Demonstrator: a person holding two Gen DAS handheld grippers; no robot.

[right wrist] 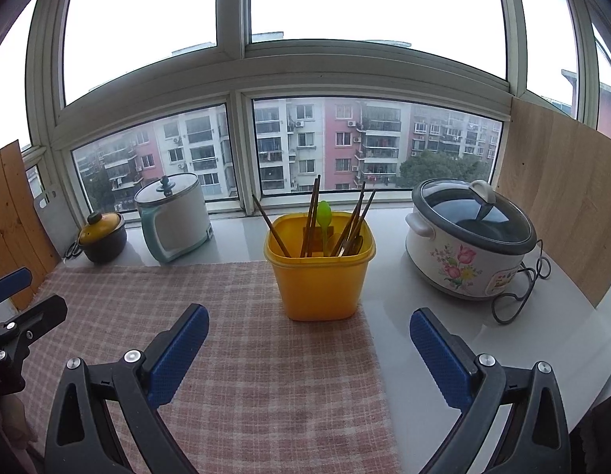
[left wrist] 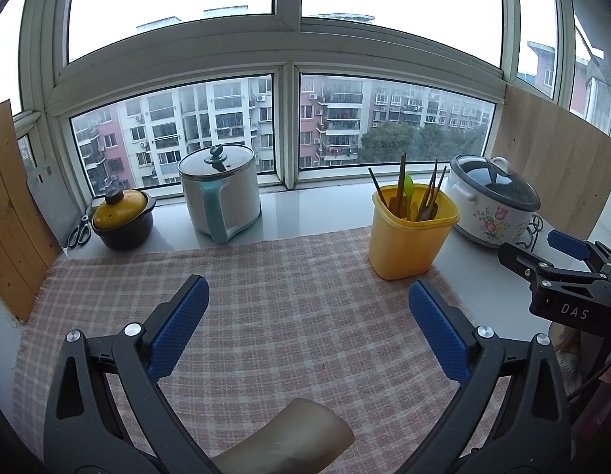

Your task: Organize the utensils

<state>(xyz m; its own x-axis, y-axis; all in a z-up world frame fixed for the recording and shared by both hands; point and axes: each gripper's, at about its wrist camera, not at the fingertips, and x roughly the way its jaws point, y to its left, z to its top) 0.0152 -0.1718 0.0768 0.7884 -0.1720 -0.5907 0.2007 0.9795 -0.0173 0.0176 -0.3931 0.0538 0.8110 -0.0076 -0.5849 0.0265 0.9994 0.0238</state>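
Grey daylight pours through the big window, apartment blocks outside, and below it runs the white bench with a pink-and-white checked cloth spread over its near left part. Left tongs hover low above that cloth, blue pads spread wide, gripping nothing; a curved beige object sits at the bottom edge between the arms, and what it is I cannot tell. Right tongs hang wide apart too, empty, with the cloth's right edge below them. Straight ahead of the right tongs stands the yellow plastic square tub, on the cloth's far right corner, holding upright brown wooden chopsticks, a green plastic spoon and some metal cutlery. Far right of the tub sits a white floral slow cooker with a glass lid, its cord coiled beside it. Far left, a white-and-mint electric pot, then a small dark casserole with a yellow lid, with scissors just left of it.
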